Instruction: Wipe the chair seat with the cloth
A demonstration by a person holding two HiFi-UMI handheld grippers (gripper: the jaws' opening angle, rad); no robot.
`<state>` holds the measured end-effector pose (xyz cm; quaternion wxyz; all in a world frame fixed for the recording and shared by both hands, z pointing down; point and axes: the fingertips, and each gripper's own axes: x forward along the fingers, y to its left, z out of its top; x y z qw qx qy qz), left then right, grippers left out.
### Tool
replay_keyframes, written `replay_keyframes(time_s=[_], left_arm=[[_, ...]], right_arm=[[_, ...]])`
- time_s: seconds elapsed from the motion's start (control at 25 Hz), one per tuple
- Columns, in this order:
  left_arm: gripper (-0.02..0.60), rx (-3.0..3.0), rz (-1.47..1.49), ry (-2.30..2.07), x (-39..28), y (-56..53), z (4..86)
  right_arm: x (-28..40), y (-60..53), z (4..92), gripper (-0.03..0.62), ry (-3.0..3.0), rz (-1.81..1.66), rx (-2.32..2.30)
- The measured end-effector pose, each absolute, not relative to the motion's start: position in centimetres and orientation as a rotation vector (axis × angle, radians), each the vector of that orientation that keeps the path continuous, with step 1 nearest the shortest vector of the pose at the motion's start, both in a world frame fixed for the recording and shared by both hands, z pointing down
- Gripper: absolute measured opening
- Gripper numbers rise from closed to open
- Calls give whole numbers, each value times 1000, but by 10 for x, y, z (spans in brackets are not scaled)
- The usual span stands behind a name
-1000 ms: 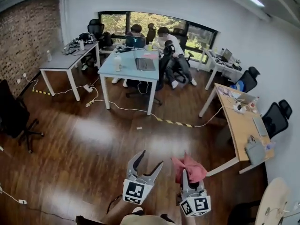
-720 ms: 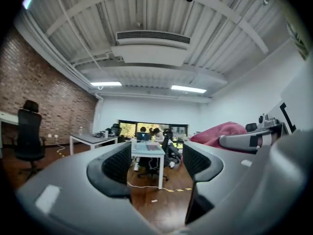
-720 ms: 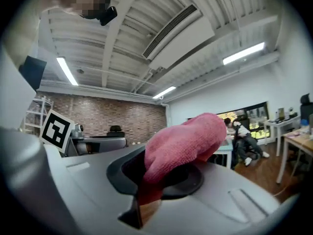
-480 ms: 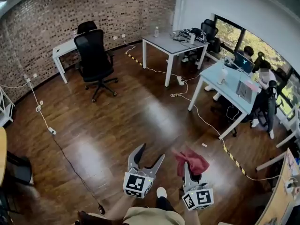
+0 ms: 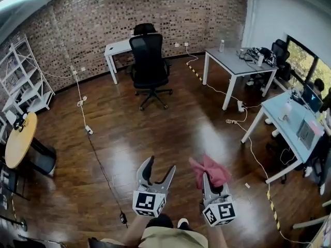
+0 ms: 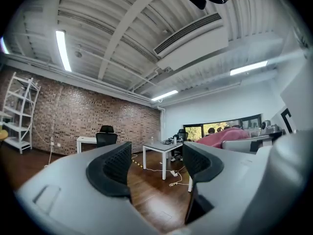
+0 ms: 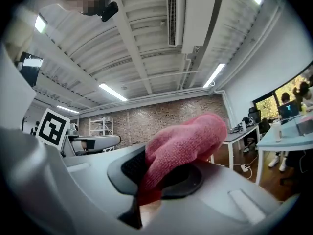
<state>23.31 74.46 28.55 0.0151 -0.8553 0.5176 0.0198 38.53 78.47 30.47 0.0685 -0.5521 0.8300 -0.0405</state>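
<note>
The fuzzy pink cloth (image 5: 209,169) was bunched up, well apart from the black wheeled office chair (image 5: 149,62), pinched tight in the right gripper (image 5: 208,183). Beside it, the left gripper (image 5: 159,166) had jaws spread wide, holding nothing.

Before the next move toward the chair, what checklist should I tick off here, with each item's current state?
1. Pink cloth clamped in right gripper: ok.
2. Left gripper open and empty: ok.
3. Black mesh office chair in sight: ok.
4. Chair seat within reach: not ok, far across the wooden floor.
5. Seat free of objects: cannot tell.
6. Black floor cable off the straight path: ok.
</note>
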Motion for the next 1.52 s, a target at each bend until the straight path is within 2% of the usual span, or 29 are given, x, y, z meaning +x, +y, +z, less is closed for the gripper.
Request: replay_keyframes(time_s=[0.4,0.96,1.12,1.36,1.52], left_arm=[[305,-2501,92,1901,149,678,306],[311,-2492,228,1907,2,456,294],[347,-2515,273,1919,-38,406,293],[337,-2516,196,1982,-64,325,331],[332,-2483,110,2037,-90,252,344]], right_arm=[[302,686,320,41,2727,-149,-1377],[133,470,318,44,2854,-83,-1305],[105,415,322,44,2842,-158,-1347],[105,321,334,41,2789,-141,-1463],[82,242,357,41,2818,-219,-1383]])
